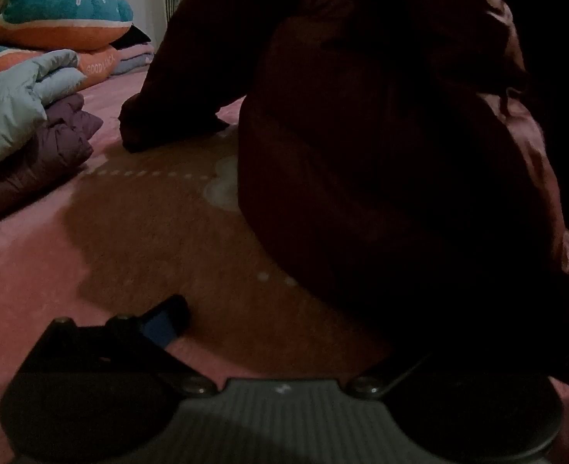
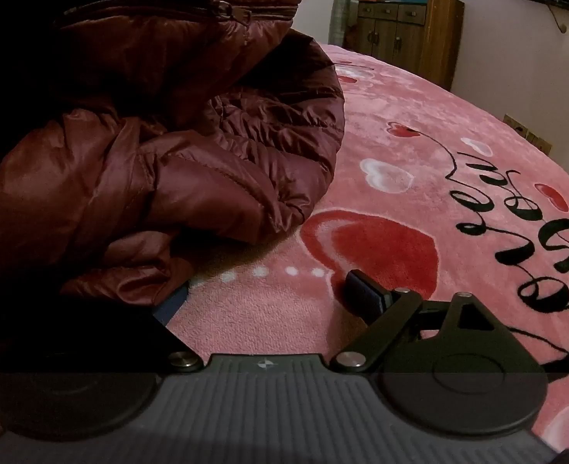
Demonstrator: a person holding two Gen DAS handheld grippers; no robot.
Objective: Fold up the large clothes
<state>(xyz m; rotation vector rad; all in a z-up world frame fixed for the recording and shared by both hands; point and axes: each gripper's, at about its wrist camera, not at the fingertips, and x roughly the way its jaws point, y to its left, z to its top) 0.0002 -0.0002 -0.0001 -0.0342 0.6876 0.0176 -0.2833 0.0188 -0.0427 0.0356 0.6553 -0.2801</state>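
Maroon puffer jacket (image 2: 168,147), glossy, quilted, crumpled

We see the maroon puffer jacket (image 2: 176,147) as glossy quilted nylon-like cloth with a metal-look zip. The bed blanket (image 2: 419,178) is matt, fuzzy fleece. The right gripper (image 2: 269,294) body is matt ribbed black plastic with shiny metal pivot screws. The cabinet (image 2: 408,27) looks wood-grained.

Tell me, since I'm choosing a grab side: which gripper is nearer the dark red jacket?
Hard to say. The left gripper and right gripper each have open jaws with one finger at the jacket edge.
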